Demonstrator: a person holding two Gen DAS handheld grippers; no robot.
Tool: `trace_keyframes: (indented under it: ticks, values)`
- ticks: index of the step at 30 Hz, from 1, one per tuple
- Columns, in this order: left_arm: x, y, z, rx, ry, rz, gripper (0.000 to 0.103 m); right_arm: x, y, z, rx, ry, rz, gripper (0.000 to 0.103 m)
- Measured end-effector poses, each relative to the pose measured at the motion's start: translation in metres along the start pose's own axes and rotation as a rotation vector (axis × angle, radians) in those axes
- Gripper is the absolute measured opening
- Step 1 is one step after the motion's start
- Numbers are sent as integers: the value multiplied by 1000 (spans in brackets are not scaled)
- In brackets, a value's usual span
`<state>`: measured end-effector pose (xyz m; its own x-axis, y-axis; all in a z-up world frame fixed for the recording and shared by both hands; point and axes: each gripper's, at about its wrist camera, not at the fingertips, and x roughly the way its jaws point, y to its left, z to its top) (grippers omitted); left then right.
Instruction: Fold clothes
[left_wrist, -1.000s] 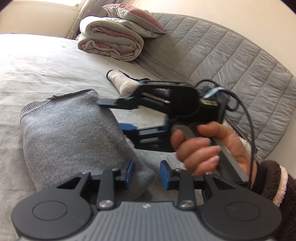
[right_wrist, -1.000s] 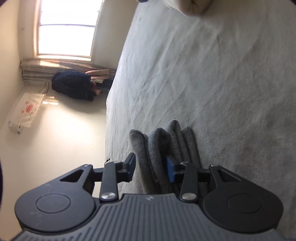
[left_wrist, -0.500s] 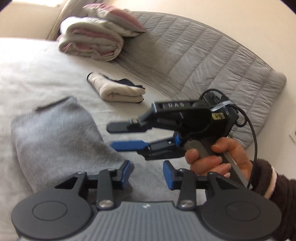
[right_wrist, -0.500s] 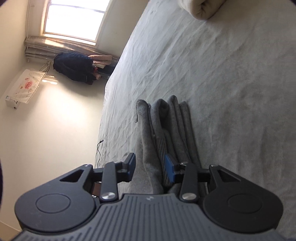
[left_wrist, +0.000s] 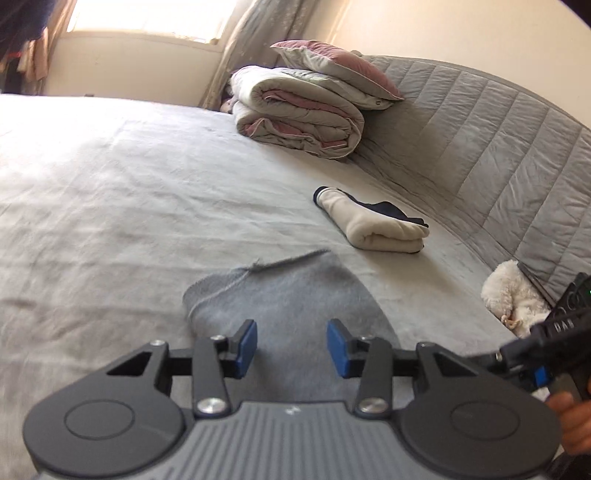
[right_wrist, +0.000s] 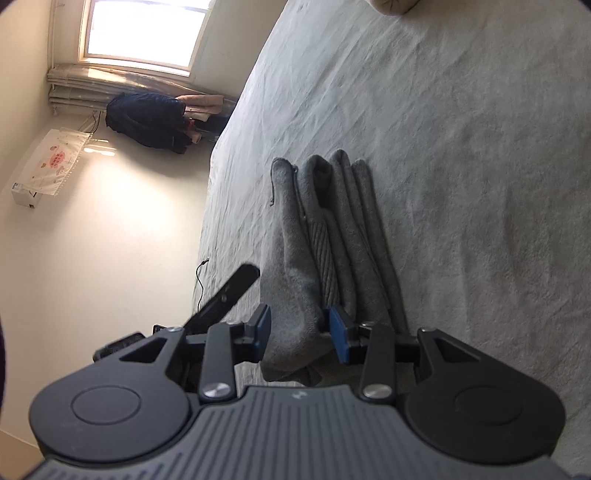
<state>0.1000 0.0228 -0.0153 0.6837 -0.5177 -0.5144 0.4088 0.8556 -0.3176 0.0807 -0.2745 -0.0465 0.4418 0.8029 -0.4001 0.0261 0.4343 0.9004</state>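
Observation:
A folded grey knit garment (left_wrist: 284, 291) lies on the bed sheet (left_wrist: 110, 206). My left gripper (left_wrist: 291, 347) is open and empty, hovering just above the garment's near end. In the right wrist view the garment (right_wrist: 325, 236) shows as a stack of folded layers seen edge-on. My right gripper (right_wrist: 300, 334) is open, its jaws either side of the top layer at the near end, not closed on it. The right gripper also shows at the right edge of the left wrist view (left_wrist: 546, 343).
A folded cream garment (left_wrist: 373, 225) lies further up the bed. A rolled duvet with a pillow (left_wrist: 306, 107) sits at the head. A quilted grey headboard (left_wrist: 480, 140) runs along the right. A white plush toy (left_wrist: 513, 299) lies beside it.
My left gripper has swung left and drawn back, centring on the grey garment. My right gripper has slid out toward the right edge of its view and back along the folded stack.

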Motion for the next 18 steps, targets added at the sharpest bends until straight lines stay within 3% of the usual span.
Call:
trace_keyframes:
  ticks: [4, 5, 6, 11, 18]
  values:
    - [26, -10, 14, 57, 39, -34, 37, 13, 0, -3, -38, -1, -19, 40]
    - [34, -13, 17, 71, 50, -39, 36, 16, 1, -4, -60, -7, -34, 29]
    - [41, -16, 19, 79, 57, -40, 35, 19, 1, -4, -83, -12, -49, 10]
    - [61, -33, 24, 111, 57, -72, 34, 4, 4, -2, -122, -49, -24, 8]
    - [91, -44, 15, 183, 104, -84, 34, 10, -23, -4, -110, 0, -114, 8]
